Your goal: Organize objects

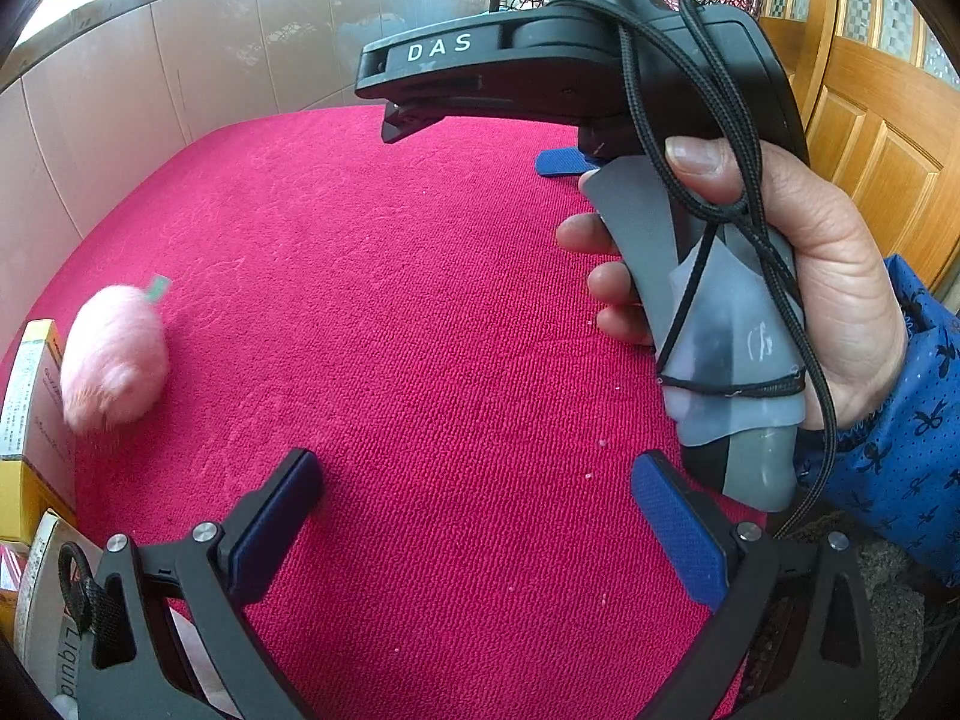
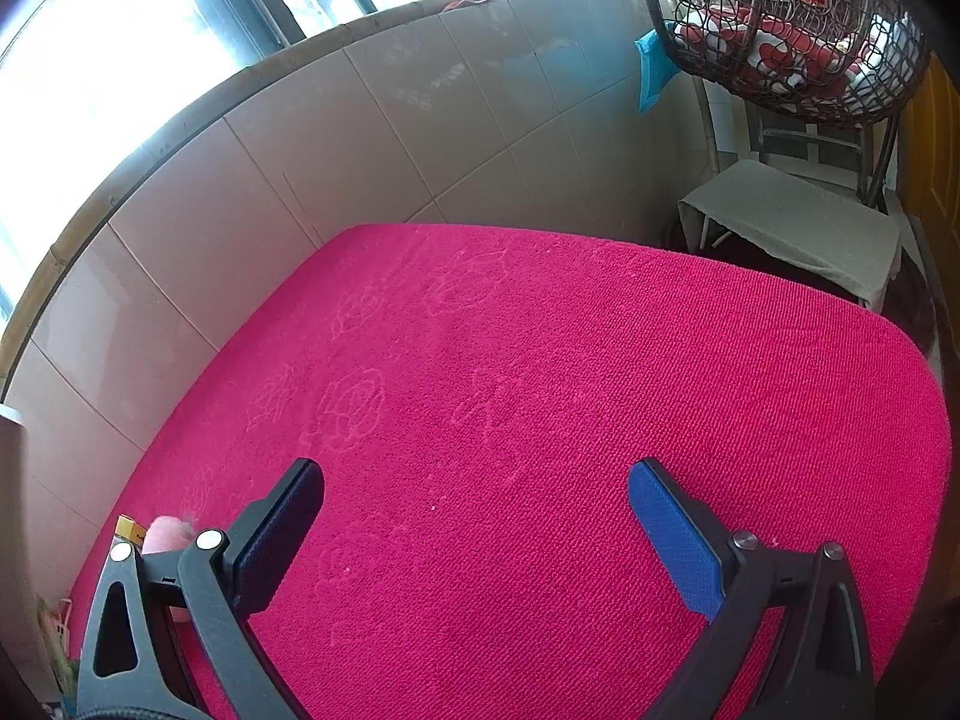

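— From your left-hand camera, what have you got?

— My left gripper (image 1: pixel 477 531) stands as wide open as it goes, with only the red cloth (image 1: pixel 420 312) between the pads. The nearest loose thing is the pink fluffy toy (image 1: pixel 114 357) — it lies well off to the left of my jaws and a little ahead, its long side running roughly away from me, a small tag at the far end. Just beside it, at the left edge, sit a yellow box (image 1: pixel 33 396) and a white carton (image 1: pixel 42 600); whether the toy touches the box I cannot tell. My right hand (image 1: pixel 810 300) holds the right gripper (image 1: pixel 480 120) up at the right, over the far part of the cloth.

— And from the right-hand camera?

— The right gripper (image 2: pixel 477 531) is also fully open and holding nothing. The cloth (image 2: pixel 540 360) ahead of it is bare. The toy (image 2: pixel 168 534) only peeps out behind my left finger, at the bottom-left corner, with a bit of the box (image 2: pixel 129 528) next to it.

— So which hand goes?

— The left, I'd say. It is the nearer one, and needs to swing left and turn so the pads close across the toy's short side.
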The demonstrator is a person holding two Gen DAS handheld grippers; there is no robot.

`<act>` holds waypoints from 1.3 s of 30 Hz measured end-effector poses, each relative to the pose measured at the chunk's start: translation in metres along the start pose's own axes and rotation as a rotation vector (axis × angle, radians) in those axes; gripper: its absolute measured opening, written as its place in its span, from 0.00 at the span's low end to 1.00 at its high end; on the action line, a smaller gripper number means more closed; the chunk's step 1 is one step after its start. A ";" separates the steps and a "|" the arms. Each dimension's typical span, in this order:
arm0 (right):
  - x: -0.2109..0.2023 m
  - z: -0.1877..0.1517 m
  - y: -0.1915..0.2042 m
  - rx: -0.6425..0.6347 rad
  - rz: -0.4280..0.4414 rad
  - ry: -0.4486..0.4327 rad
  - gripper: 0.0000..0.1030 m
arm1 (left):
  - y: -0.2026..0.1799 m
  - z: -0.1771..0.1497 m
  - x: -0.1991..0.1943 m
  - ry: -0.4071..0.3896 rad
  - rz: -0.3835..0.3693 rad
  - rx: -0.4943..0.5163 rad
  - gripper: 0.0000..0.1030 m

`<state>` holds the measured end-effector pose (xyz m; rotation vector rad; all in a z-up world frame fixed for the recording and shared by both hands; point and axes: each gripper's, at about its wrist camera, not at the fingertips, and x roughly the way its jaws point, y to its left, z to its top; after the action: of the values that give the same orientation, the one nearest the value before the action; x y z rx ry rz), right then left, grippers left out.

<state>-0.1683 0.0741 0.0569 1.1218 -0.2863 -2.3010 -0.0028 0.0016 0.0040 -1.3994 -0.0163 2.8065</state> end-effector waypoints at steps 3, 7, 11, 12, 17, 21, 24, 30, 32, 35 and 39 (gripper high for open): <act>-0.001 0.000 -0.001 0.009 0.006 0.004 1.00 | -0.001 0.003 0.000 0.000 0.000 0.000 1.00; 0.002 0.003 -0.003 0.001 0.004 -0.006 1.00 | 0.000 0.003 0.000 0.000 0.000 0.000 1.00; 0.003 0.004 -0.004 -0.007 -0.001 -0.012 1.00 | 0.001 0.003 0.001 0.000 0.002 0.001 1.00; 0.003 0.004 -0.004 -0.006 -0.002 -0.010 1.00 | 0.001 0.003 0.001 0.000 0.002 0.001 1.00; 0.003 0.003 -0.003 0.002 0.002 -0.003 1.00 | 0.001 0.003 0.001 0.000 0.001 0.001 1.00; 0.003 0.003 -0.002 0.003 0.003 -0.004 1.00 | 0.001 0.003 0.001 0.000 0.001 0.001 1.00; 0.002 0.001 -0.003 0.013 0.014 -0.005 1.00 | 0.001 0.003 0.001 0.001 0.000 0.001 1.00; 0.002 0.001 -0.004 0.021 0.024 -0.008 1.00 | 0.002 0.003 0.002 0.001 0.000 0.001 1.00; 0.002 0.001 -0.004 0.017 0.021 -0.008 1.00 | 0.002 0.003 0.003 0.001 0.000 0.001 1.00; 0.002 0.000 -0.004 0.022 0.025 -0.008 1.00 | 0.001 0.004 0.003 0.001 0.001 0.001 1.00; 0.001 -0.001 -0.003 0.026 0.030 -0.009 1.00 | 0.001 0.003 0.003 0.000 0.001 0.001 1.00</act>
<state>-0.1694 0.0765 0.0548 1.1131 -0.3348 -2.2825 -0.0071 0.0002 0.0035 -1.4000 -0.0140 2.8066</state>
